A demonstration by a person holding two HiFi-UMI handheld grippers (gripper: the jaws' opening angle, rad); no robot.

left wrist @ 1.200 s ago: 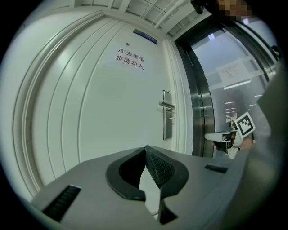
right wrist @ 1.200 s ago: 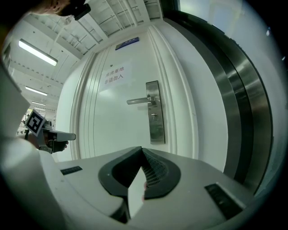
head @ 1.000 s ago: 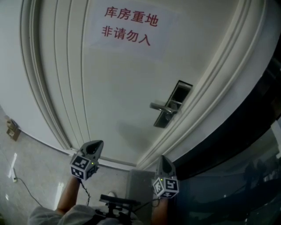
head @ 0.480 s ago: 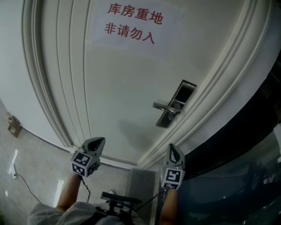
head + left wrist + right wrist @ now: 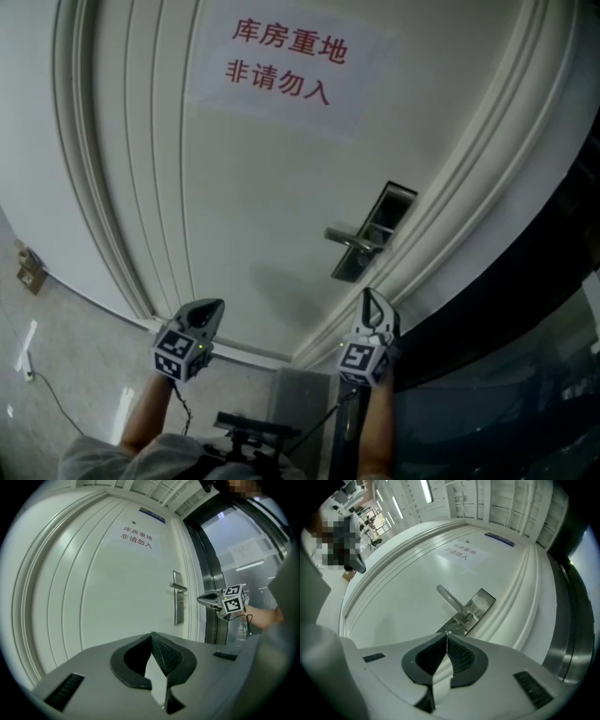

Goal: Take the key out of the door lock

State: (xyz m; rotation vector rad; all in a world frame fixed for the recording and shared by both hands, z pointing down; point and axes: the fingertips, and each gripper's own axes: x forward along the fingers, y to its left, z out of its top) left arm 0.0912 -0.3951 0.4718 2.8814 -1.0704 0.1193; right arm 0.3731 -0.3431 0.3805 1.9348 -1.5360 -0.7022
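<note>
The white door (image 5: 253,197) carries a steel lock plate (image 5: 380,225) with a lever handle (image 5: 349,240). Below the handle a small key (image 5: 449,632) sticks out of the plate; from the left gripper view it is a short stub (image 5: 181,601). My right gripper (image 5: 372,302) is level, short of the plate and low right of it, its tips (image 5: 446,634) just under the key in its own view. Its jaws have just been opening and stand a thin slit apart with nothing between them. My left gripper (image 5: 211,305) hangs at the lower left, jaws (image 5: 151,634) together and empty.
A paper sign with red characters (image 5: 281,66) is stuck on the upper door. Moulded door frame (image 5: 441,216) and a dark glass panel (image 5: 525,309) run along the right. At lower left, floor with a cable (image 5: 56,403) and a wall socket (image 5: 28,274).
My right gripper has risen toward the lock plate and rolled, its marker cube now showing another face. The left gripper has stayed where it was.
</note>
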